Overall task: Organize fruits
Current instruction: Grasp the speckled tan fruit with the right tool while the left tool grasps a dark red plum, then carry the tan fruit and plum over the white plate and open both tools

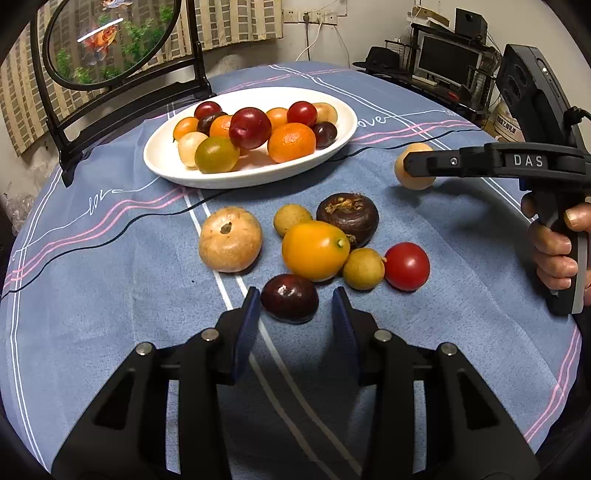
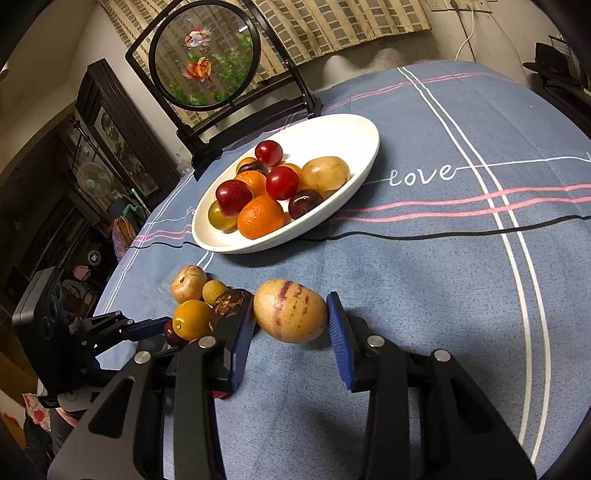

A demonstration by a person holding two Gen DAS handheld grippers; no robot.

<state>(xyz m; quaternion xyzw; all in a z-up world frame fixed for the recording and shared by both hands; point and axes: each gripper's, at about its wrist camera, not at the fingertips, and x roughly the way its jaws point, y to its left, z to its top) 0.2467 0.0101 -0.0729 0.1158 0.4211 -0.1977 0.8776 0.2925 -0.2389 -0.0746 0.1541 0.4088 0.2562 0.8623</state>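
Black claw (image 1: 293,306), blue pads (image 1: 246,328)

A heap of red, orange, dark and tan fruits is held in the white oval plate (image 1: 162,158). On the table, a tan round fruit (image 1: 229,239), a yellow-orange tomato (image 1: 315,250), a red tomato (image 1: 407,266), a dark plum (image 1: 290,298) and a brown wrinkled fruit (image 1: 348,218) are clustered together. A purple-streaked tan fruit (image 2: 290,311) is set apart.

Checked curtain (image 2: 295,26), dark cabinet (image 2: 110,125), wall sockets (image 1: 310,16).
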